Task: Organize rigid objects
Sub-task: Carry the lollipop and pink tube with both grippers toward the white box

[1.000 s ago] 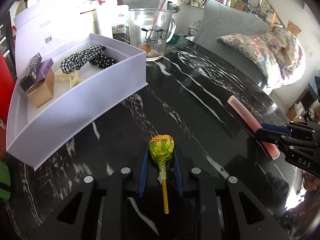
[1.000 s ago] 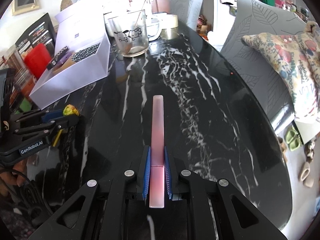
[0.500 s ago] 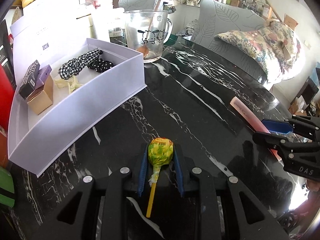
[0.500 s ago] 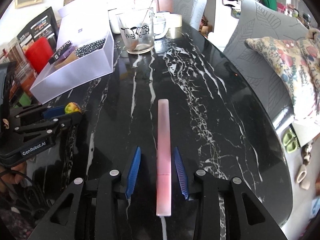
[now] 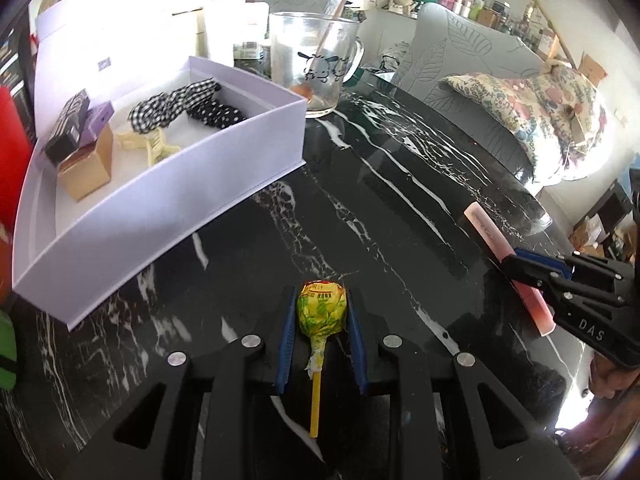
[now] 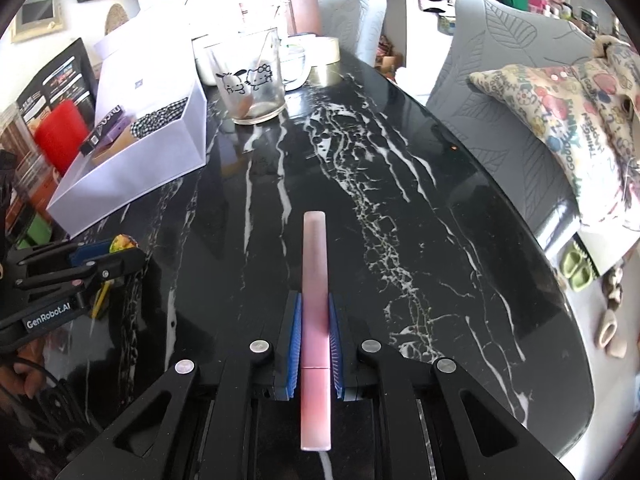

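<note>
A lollipop in a yellow-green wrapper sits between the blue pads of my left gripper, which is shut on its head. Its yellow stick points back toward the camera, just above the black marble table. My right gripper is shut on a long pink tube near its rear end, and the rest of the tube sticks out forward over the table. In the right wrist view the left gripper and lollipop show at the left. The left wrist view shows the tube in the right gripper.
An open lavender box stands at the left and holds small cartons, hair ties and a pale clip. A glass mug with a cartoon print stands behind the box. Grey chairs and a floral cushion line the table's right edge.
The right gripper's jaws stood apart around the pink tube half a second ago and are now shut on it again. The lollipop stick swung aside and back. Neither hand has shifted.
</note>
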`<state>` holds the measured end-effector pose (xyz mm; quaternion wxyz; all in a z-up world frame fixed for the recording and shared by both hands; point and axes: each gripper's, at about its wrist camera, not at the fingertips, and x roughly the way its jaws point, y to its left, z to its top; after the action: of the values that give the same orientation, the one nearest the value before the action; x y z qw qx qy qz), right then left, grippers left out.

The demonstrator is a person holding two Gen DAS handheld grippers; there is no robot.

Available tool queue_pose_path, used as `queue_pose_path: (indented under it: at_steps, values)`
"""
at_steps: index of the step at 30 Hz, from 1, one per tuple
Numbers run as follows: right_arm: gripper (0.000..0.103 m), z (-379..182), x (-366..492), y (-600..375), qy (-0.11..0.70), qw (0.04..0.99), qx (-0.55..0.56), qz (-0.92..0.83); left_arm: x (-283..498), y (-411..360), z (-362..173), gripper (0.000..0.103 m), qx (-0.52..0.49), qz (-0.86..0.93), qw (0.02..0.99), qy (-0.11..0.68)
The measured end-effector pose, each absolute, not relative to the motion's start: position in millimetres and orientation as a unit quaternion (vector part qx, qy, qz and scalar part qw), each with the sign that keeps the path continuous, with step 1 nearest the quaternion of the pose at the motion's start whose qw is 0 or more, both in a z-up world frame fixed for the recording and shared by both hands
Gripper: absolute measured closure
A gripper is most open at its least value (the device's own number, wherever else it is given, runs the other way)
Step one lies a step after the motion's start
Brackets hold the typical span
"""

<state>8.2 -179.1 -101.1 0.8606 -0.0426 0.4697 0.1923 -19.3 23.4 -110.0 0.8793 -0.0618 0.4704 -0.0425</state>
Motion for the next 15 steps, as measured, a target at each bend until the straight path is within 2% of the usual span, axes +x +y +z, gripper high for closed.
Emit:
queue_pose_path:
  at_steps: [15]
  values:
    - [0.09,-94.0,-3.0,-161.0,0.464,0.853,-0.048,0.236,-44.7,37.4,-100.1,0.079,-0.096,-0.017,0.875,0.474]
